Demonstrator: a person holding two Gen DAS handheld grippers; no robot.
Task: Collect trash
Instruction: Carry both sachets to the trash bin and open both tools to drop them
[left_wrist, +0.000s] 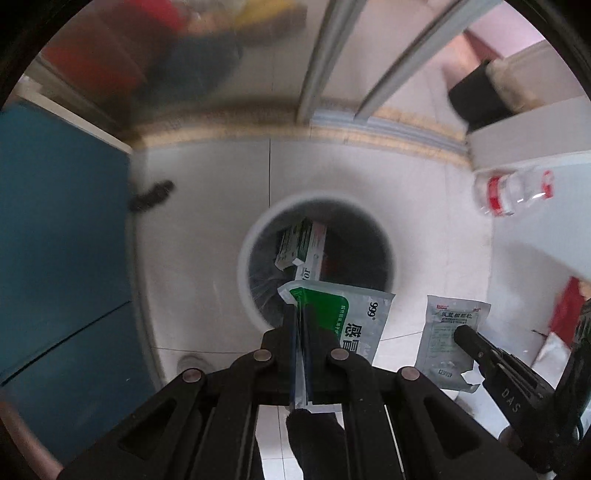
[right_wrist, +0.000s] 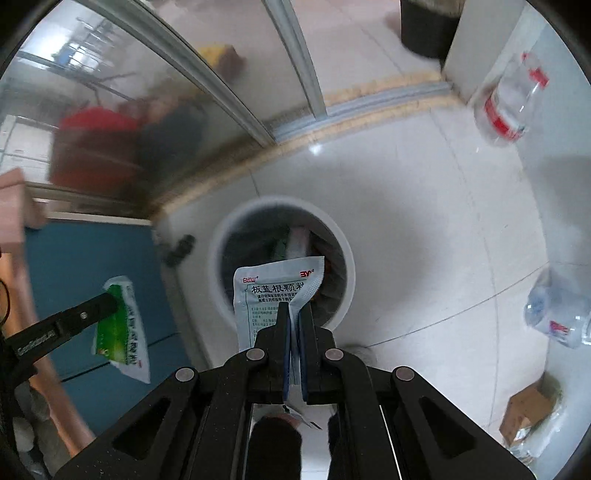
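A round white trash bin (left_wrist: 246, 266) (right_wrist: 345, 258) stands on the floor below both grippers, with boxes (left_wrist: 301, 245) inside it. My left gripper (left_wrist: 300, 308) is shut on a green and white medicine sachet (left_wrist: 351, 321), held over the bin's near rim. That sachet (right_wrist: 122, 325) and the left gripper (right_wrist: 109, 301) also show at the left of the right wrist view. My right gripper (right_wrist: 294, 314) is shut on a pale blue and white sachet (right_wrist: 273, 291), also above the bin's near edge. In the left wrist view that sachet (left_wrist: 448, 343) hangs from the right gripper (left_wrist: 461, 332) at the right.
A blue cabinet (left_wrist: 55, 240) (right_wrist: 92, 258) stands left of the bin. A glass sliding door with metal frames (left_wrist: 321, 55) (right_wrist: 295, 55) runs behind. Clear plastic bottles (left_wrist: 513, 192) (right_wrist: 509, 103) (right_wrist: 557, 314) lie on a white surface at the right. A cardboard box (right_wrist: 528, 410) sits lower right.
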